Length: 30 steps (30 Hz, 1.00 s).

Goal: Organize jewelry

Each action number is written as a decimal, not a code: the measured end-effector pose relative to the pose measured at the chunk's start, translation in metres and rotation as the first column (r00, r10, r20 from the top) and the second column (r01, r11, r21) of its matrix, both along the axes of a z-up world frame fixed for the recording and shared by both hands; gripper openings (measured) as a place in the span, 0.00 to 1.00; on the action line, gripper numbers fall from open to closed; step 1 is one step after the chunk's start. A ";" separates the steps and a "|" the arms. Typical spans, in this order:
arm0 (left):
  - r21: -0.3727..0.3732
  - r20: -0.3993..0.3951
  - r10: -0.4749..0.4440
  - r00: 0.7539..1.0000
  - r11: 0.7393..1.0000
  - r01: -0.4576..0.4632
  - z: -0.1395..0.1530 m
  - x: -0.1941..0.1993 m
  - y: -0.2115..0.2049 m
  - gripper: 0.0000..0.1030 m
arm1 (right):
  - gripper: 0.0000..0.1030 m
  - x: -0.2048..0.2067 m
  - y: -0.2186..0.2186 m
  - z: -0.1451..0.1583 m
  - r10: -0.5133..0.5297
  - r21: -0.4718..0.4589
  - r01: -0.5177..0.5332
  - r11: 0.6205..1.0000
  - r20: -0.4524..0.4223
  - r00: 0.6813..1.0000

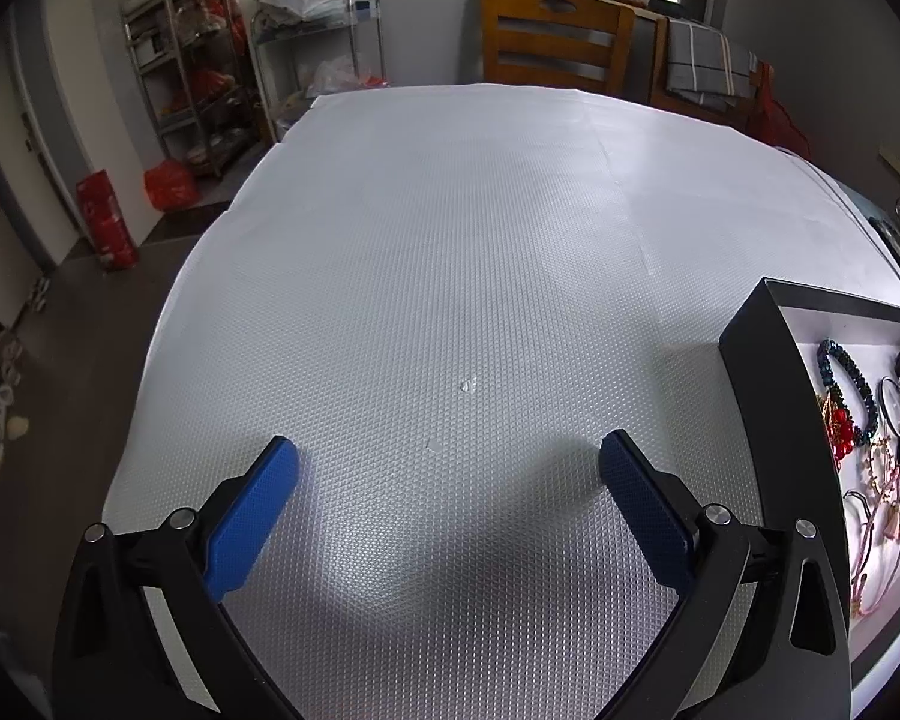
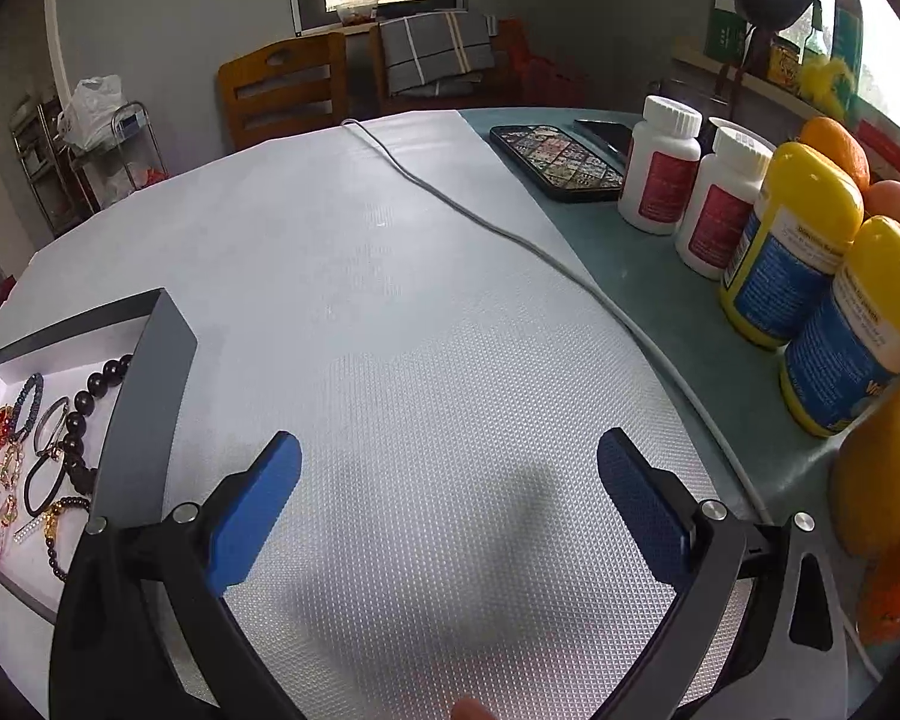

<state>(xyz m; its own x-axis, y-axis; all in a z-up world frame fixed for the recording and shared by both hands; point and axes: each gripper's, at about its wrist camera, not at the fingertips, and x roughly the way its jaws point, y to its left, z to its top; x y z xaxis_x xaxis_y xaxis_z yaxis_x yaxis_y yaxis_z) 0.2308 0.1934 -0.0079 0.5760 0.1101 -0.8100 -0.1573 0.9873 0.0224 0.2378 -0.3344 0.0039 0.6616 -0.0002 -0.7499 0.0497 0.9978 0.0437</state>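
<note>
1. The table (image 1: 450, 240) is the largest thing here, covered by a white embossed mat (image 2: 450, 360) that lies bare in front of both grippers.
2. The black jewelry box (image 1: 756, 396) is the landmark: it sits open on the mat, to the right of the left gripper and to the left of the right gripper, so the two tools flank it.
3. Well to the right of the box, past the mat's edge, stand two yellow bottles (image 2: 792, 252), two white pill bottles (image 2: 660, 168) and a phone (image 2: 558, 162); a grey cable (image 2: 510, 234) runs across the mat between them and the box.
4. The left gripper (image 1: 449, 468) hangs over bare mat beside the box, jaws spread wide with nothing between them.
5. The right gripper (image 2: 449, 468) is likewise spread and empty, just beside the box's near wall.
6. Inside the box lie the jewelry pieces: a dark beaded bracelet (image 2: 81, 414), a blue beaded bracelet (image 1: 849, 387), a red charm piece (image 1: 840, 426), bangles and thin cords, tangled enough that I cannot separate every piece.
7. Judging by this, the task is either starting or finished, and nothing is in hand. If sorting remains, the next move calls for swinging one gripper over the box rim and closing on a single strand without snagging its neighbours.
</note>
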 end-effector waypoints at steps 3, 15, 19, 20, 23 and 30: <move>0.000 0.000 0.000 1.000 1.000 0.000 0.000 0.000 0.000 0.98 | 0.95 -0.001 -0.004 -0.002 0.015 0.080 -0.014 0.997 -0.007 1.000; 0.000 0.000 0.000 1.000 1.000 0.000 0.000 0.000 0.000 0.98 | 0.95 -0.002 0.006 0.000 0.048 0.039 -0.047 0.998 -0.019 0.999; 0.000 0.000 0.000 1.000 1.000 0.000 0.000 0.000 0.000 0.98 | 0.95 -0.001 0.003 -0.001 0.047 0.058 -0.046 0.997 -0.018 0.999; 0.000 0.000 0.000 1.000 1.000 0.000 0.000 0.000 0.000 0.98 | 0.95 -0.001 -0.003 -0.002 0.034 0.086 -0.032 0.996 -0.020 0.999; 0.000 0.000 0.000 1.000 1.000 0.000 0.000 0.000 0.000 0.98 | 0.95 0.002 -0.021 -0.006 -0.023 0.156 0.030 0.987 -0.044 0.999; 0.000 0.000 0.000 1.000 1.000 0.000 0.000 0.000 0.000 0.98 | 0.95 0.005 -0.023 -0.003 -0.039 0.152 0.044 0.987 -0.034 0.999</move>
